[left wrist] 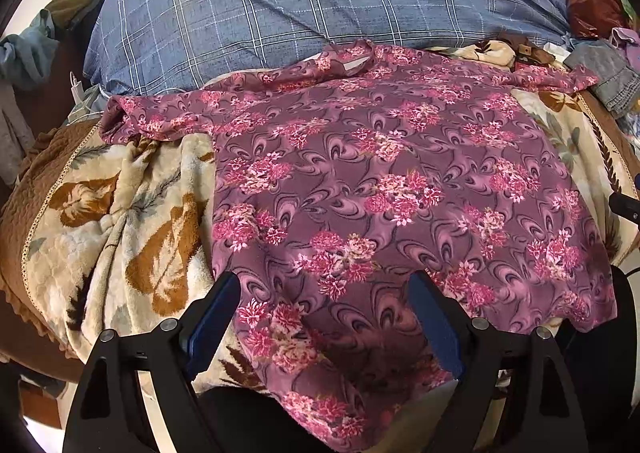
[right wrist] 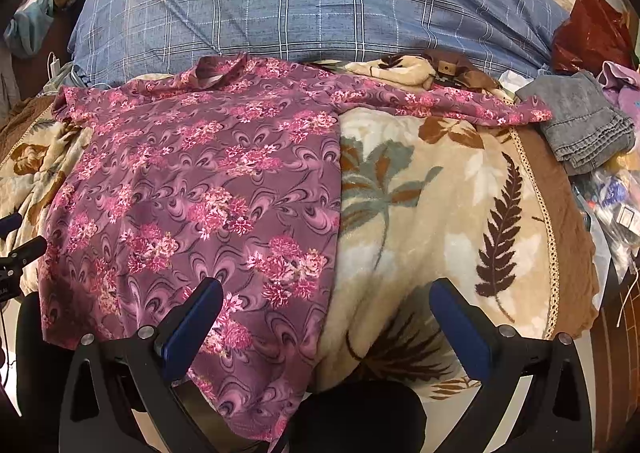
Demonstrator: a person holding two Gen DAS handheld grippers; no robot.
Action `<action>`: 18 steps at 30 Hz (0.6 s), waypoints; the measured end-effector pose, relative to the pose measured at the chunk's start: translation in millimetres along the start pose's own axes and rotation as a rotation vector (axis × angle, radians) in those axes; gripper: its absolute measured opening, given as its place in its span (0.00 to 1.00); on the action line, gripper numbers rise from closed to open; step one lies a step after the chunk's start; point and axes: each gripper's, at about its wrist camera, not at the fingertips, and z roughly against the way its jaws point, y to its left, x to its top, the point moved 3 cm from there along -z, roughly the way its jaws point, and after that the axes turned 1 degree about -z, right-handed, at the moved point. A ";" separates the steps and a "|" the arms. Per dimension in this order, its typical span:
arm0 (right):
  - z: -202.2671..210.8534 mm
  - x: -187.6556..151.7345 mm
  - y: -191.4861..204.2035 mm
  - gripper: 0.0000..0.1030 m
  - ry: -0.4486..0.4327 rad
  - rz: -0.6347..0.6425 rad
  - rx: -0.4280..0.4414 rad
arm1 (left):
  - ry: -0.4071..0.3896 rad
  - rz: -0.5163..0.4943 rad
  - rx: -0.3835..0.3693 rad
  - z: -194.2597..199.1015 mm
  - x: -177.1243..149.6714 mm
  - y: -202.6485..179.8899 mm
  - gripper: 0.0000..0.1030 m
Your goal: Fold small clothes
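Both claws, left claw (left wrist: 326, 293) and right claw (right wrist: 328, 299), gape wide over floral shirt (left wrist: 380, 193); quilt (left wrist: 320, 13) crest unreadable.

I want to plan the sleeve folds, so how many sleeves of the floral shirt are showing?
2. One sleeve lies spread toward the bed's left side; the other sleeve stretches right toward the grey folded cloth. Neither looks hidden.
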 end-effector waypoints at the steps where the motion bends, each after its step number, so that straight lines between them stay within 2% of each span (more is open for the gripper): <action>1: -0.2 0.3 -0.5 1.00 0.000 -0.001 0.000 | 0.001 0.001 0.000 -0.6 0.5 0.0 0.83; 7: -1.3 1.7 -5.8 1.00 -0.003 -0.014 -0.007 | 0.002 0.016 -0.004 -3.0 4.1 2.3 0.84; 13: -6.7 1.1 -18.3 1.00 0.010 -0.049 -0.017 | 0.009 0.078 -0.006 -5.1 6.6 21.5 0.84; 18: -14.6 -1.6 -31.2 1.00 0.025 -0.092 0.005 | -0.002 0.130 0.068 -5.3 14.1 51.7 0.84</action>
